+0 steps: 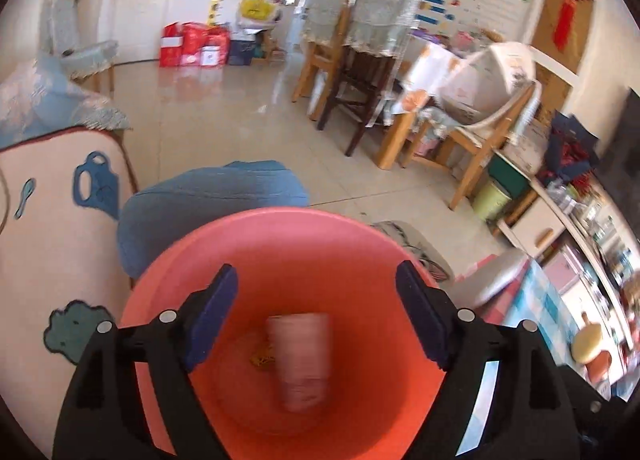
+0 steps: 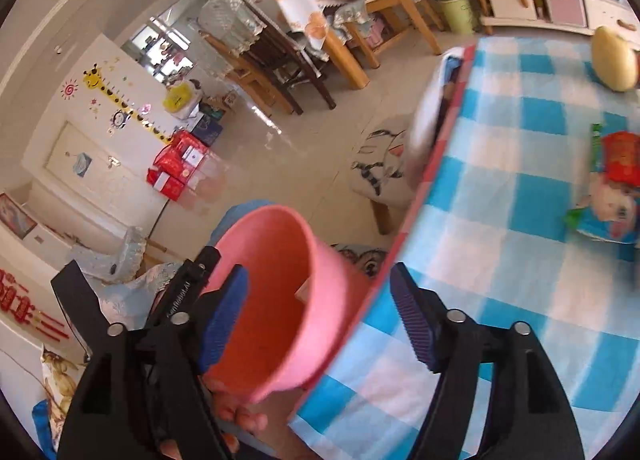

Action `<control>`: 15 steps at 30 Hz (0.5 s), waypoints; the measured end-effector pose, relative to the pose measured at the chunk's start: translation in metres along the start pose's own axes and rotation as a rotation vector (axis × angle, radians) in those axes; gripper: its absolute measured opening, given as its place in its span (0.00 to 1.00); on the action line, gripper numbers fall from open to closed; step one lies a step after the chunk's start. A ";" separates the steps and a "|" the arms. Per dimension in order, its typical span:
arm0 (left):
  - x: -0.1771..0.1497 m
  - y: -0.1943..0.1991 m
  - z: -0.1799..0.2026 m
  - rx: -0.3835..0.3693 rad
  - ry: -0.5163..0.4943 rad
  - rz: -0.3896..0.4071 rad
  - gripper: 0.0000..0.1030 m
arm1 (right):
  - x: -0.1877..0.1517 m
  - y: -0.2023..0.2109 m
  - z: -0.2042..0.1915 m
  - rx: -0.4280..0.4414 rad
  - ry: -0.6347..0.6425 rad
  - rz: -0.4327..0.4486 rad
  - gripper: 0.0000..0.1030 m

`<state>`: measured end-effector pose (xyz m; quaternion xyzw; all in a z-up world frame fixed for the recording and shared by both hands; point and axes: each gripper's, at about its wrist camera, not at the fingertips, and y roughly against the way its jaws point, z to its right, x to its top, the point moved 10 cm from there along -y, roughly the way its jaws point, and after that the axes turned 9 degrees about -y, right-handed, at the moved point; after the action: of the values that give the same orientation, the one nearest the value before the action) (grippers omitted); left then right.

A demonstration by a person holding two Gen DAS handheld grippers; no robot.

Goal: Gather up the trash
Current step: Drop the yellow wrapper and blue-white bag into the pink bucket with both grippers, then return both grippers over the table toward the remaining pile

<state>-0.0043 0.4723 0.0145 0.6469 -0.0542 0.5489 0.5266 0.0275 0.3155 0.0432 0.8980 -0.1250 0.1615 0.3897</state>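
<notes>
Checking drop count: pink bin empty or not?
Not empty. Pink bin holds a blurred pinkish cup-like cylinder and a small yellow scrap.

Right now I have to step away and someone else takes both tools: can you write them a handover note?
Left hand-held gripper: open, nothing held, poised over the pink plastic bucket.
Right hand-held gripper: open, nothing held, at the edge of the blue-and-white checked tablecloth.
Done: a blurred pinkish cup-shaped item and a small yellow scrap are in the bucket.
Left: the colourful snack packet lies on the cloth; the yellow round object beyond it may not be trash.
</notes>
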 end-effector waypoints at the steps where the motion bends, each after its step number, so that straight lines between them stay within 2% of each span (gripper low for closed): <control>1: 0.000 0.001 0.005 -0.025 -0.006 0.010 0.80 | 0.000 0.010 0.007 -0.023 0.007 0.015 0.77; 6: -0.003 0.019 0.050 -0.187 -0.101 0.078 0.85 | 0.002 0.064 0.040 -0.151 0.069 0.091 0.84; 11: -0.011 0.041 0.097 -0.340 -0.179 0.145 0.90 | 0.008 0.109 0.067 -0.220 0.105 0.172 0.85; 15: -0.024 0.052 0.129 -0.373 -0.290 0.143 0.91 | 0.016 0.133 0.086 -0.236 0.110 0.228 0.86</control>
<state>0.0367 0.3422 0.0489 0.6048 -0.2753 0.4668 0.5836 0.0119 0.1618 0.0822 0.8158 -0.2224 0.2377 0.4781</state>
